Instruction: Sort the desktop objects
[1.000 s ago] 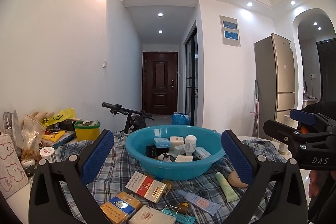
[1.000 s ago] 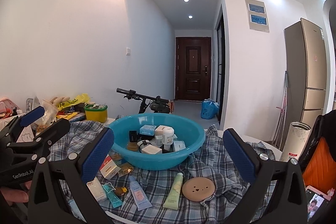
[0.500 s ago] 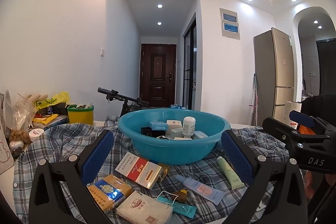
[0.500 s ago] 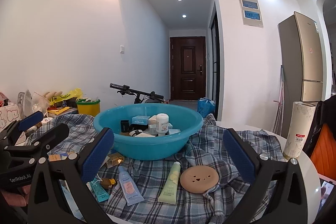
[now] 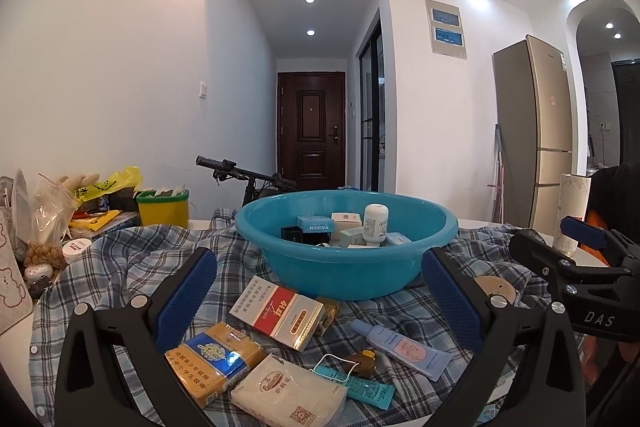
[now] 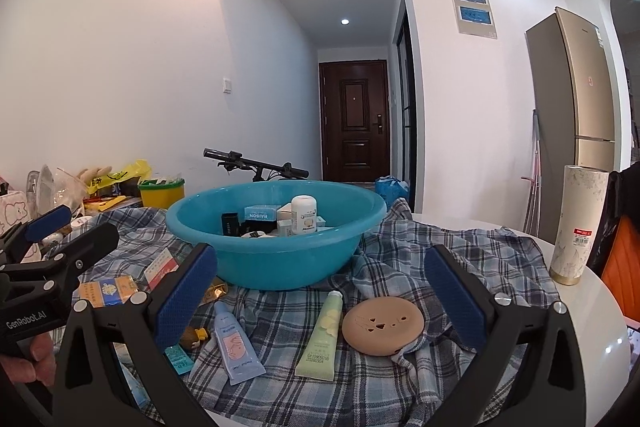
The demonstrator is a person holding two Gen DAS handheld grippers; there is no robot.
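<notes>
A teal basin (image 5: 344, 267) (image 6: 276, 259) holding several small boxes and a white bottle (image 5: 375, 223) stands on a plaid cloth (image 6: 480, 259). In front of it lie a red-and-white carton (image 5: 282, 311), a yellow-blue pack (image 5: 214, 357), a white pack (image 5: 290, 389), a blue tube (image 5: 400, 345) (image 6: 236, 347), a green tube (image 6: 322, 341) and a tan round disc (image 6: 383, 325). My left gripper (image 5: 318, 293) is open and empty over the packs. My right gripper (image 6: 320, 291) is open and empty over the tubes and disc.
A yellow-green tub (image 5: 163, 207), bags and small clutter (image 5: 48, 227) crowd the table's left side. A tall paper roll (image 6: 576, 227) stands at the right by the white table edge (image 6: 600, 307). A bike handlebar (image 6: 256, 163) sits behind the basin.
Both grippers have dropped lower and tilted down toward the table, so the basin is seen more side-on and the items in front look closer. Both stay open and empty.
</notes>
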